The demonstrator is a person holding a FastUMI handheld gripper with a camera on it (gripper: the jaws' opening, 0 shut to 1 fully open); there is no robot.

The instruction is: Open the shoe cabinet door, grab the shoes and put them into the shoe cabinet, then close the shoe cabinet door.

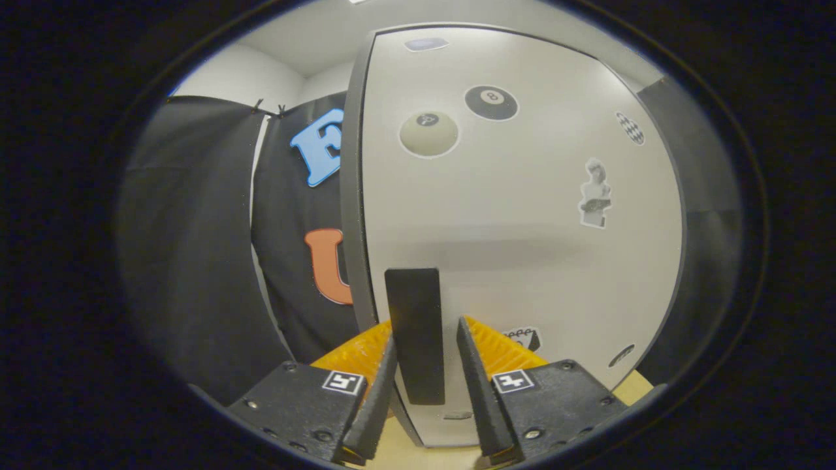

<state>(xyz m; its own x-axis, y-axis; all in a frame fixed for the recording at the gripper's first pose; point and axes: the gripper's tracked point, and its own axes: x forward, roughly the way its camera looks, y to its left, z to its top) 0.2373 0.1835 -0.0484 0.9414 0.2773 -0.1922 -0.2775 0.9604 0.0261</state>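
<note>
**Gripper at the cabinet door handle**

The gripper (424, 356) sits right up against the shoe cabinet door (522, 215), a pale panel with a dark edge that stands upright straight ahead. A dark, upright bar handle (416, 333) on the door stands between the two fingers. The fingers are spread a little wider than the handle: the left one lies close against its side, while a narrow gap shows between the handle and the right one, so they bracket it without clearly pinching it.

Several stickers dot the door beyond the fingers: a black billiard ball (491, 102), a cream ball (428, 134), a small checkered patch (630, 127) and a pale bust figure (595, 194). To the left of the door's edge hangs the booth's black cloth wall (196, 248). A light wooden surface (418, 454) shows beneath the fingers and the door's lower edge.
</note>
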